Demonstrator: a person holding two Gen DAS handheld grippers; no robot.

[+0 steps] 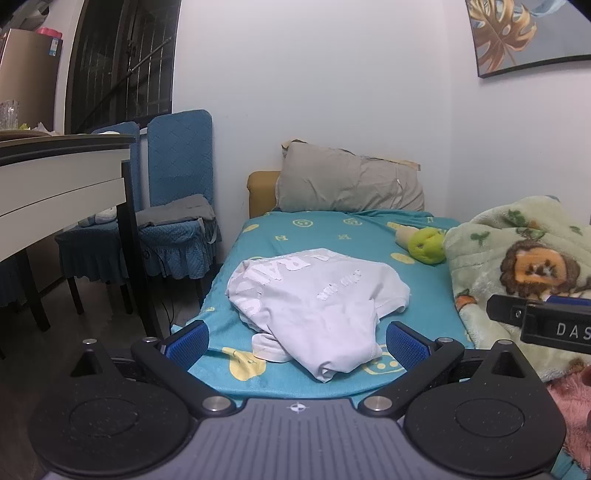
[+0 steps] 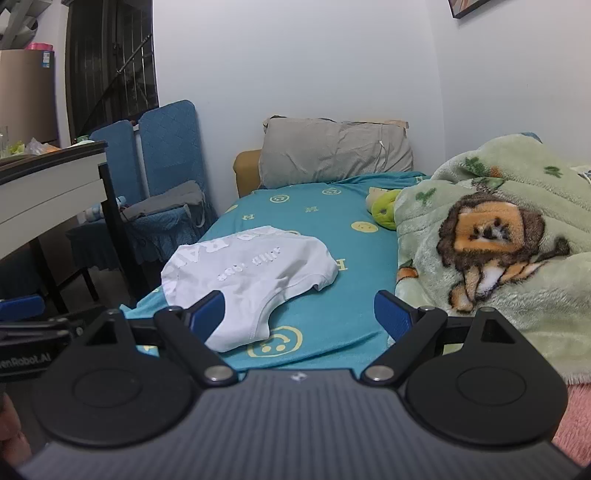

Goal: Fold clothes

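Teal bed (image 1: 332,229): crumpled white shirt (image 1: 314,299), blanket (image 2: 498,240) beside; both grippers (image 1: 297,338) (image 2: 299,315) wide, empty.

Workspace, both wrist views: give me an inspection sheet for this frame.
Surface: bed with teal smiley sheet.
Job's things: white T-shirt, crumpled, unfolded, print up.
Clutter: lion blanket bunched at right; green plush toy; grey pillow at the head.
Grippers: left tongs and right tongs open, holding nothing, short of the shirt.
Cables: nothing seen.
Surroundings: blue chairs, table, wall picture.
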